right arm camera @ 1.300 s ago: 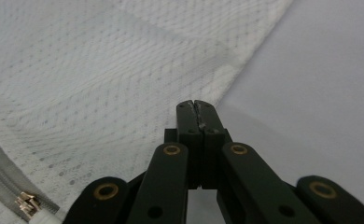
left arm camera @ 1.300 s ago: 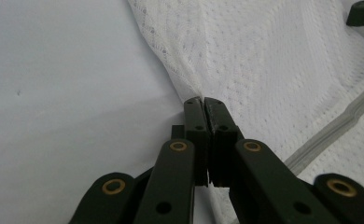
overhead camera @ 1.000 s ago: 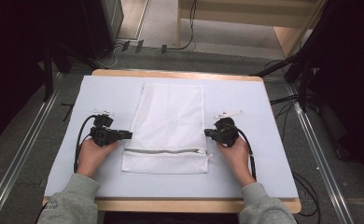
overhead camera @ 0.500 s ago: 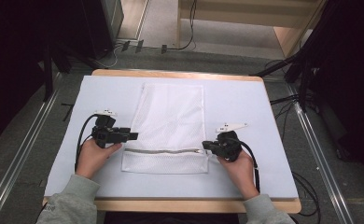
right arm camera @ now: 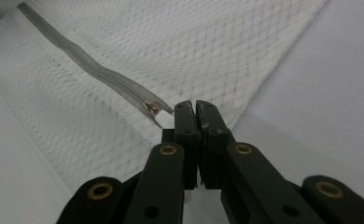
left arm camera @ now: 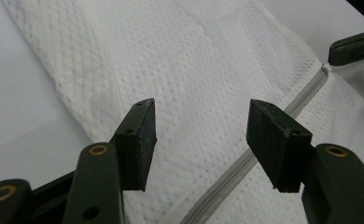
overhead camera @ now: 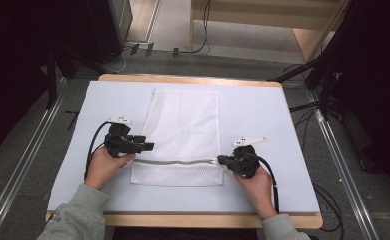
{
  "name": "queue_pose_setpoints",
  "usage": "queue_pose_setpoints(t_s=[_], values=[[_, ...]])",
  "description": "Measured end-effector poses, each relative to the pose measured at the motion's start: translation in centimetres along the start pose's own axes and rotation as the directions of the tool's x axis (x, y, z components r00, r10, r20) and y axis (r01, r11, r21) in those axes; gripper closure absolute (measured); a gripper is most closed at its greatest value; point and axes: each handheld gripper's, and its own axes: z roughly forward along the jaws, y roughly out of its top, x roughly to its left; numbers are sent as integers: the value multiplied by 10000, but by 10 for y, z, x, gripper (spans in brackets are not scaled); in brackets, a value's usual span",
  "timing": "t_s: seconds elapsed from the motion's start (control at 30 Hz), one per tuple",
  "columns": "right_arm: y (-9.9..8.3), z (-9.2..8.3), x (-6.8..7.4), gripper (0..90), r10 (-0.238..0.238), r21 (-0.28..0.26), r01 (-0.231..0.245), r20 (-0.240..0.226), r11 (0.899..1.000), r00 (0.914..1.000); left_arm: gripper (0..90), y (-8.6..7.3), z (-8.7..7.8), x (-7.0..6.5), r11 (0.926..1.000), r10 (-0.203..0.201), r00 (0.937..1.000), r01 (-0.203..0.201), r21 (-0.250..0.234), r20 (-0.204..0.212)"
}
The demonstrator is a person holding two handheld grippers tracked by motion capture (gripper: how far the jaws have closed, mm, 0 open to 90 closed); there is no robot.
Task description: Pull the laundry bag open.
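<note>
High view: white mesh bag [overhead camera: 183,135] flat on the table [overhead camera: 283,125], no legible writing. Left gripper view: left gripper [left arm camera: 201,135], jaws just opened, empty above the bag beside its zipper [left arm camera: 245,163]. Right gripper view: right gripper [right arm camera: 195,109] clamped on the zipper's end tab [right arm camera: 164,120].

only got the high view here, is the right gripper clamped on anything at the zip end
observer: The right gripper is shut, its tips beside the small metal zip slider. A white tab runs under them; whether it is pinched I cannot tell.
operator: and the left one
observer: The left gripper is open. Its jaws have just been opening, and nothing is pinched above the white mesh laundry bag.
operator: zip closed?
observer: The grey zip looks closed up to the slider.
</note>
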Motion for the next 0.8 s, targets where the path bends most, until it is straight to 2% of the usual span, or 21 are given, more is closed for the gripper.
queue_pose_setpoints(t_s=[0.07, 0.13, 0.27, 0.5, 0.57, 0.8], values=[[0, 0, 0, 899, 121, 2, -121, -8, 9999, 9999, 410, 1, 2, -1, 10000, 32, 10000, -33, 19, 63], [-2, -3, -2, 899, 149, -106, -149, 4, 9998, 9999, 403, 2, 6, -4, 9994, 275, 9996, -278, 196, 119], [-2, -3, -3, 900, 336, -78, -336, 2, 9994, 9994, 397, 3, 9, -10, 9990, 379, 9991, -383, 209, 200], [-2, 2, -5, 900, 382, 47, -382, -60, 9993, 9993, 390, 6, 16, -18, 9983, 509, 9978, -521, 270, 424], [-1, 4, -5, 900, 417, 98, -416, -129, 9991, 9990, 390, 6, 17, -20, 9979, 562, 9977, -574, 300, 376], [-1, 12, -4, 900, 288, 284, -281, -222, 9992, 9993, 391, 7, 22, -28, 9960, 770, 9957, -791, 405, 515]])
